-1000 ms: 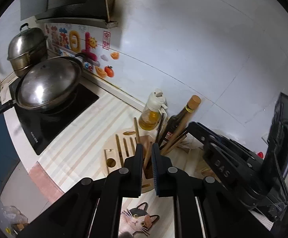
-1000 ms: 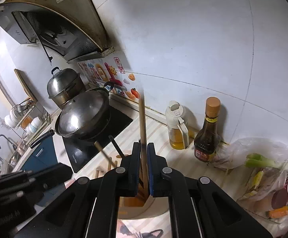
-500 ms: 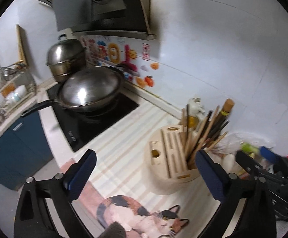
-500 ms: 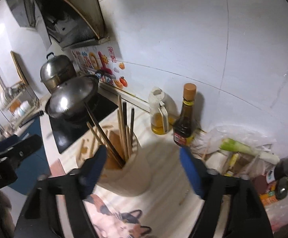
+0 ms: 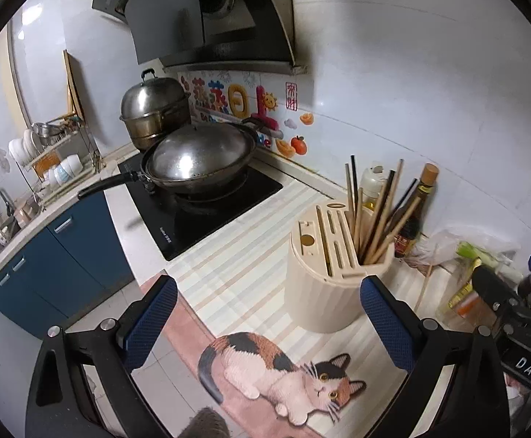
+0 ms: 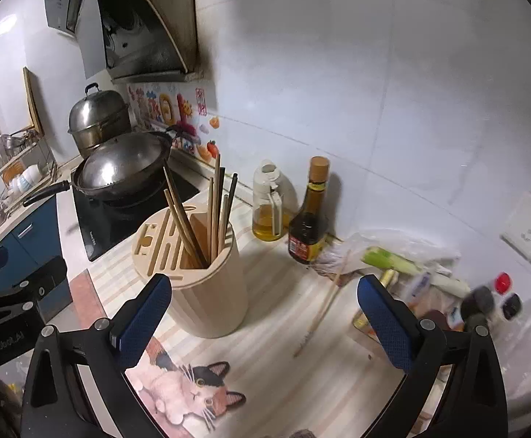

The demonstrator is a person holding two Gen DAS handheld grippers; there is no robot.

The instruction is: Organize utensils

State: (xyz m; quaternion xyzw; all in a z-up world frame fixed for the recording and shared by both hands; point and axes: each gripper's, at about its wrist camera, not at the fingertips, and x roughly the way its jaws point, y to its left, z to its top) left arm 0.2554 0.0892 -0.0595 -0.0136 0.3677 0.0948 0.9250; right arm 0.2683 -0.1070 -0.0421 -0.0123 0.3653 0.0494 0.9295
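Chopsticks stand bunched in cream holder on counter. One stray chopstick lies beside it, near bags. Left tongs spread wide, empty. Right tongs opening, nothing between. Likely between pickups; next move calls for pinching stray stick.

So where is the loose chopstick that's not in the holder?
In the right wrist view, the loose chopstick lies on the striped counter, right of the cream utensil holder and just below the dark sauce bottle.
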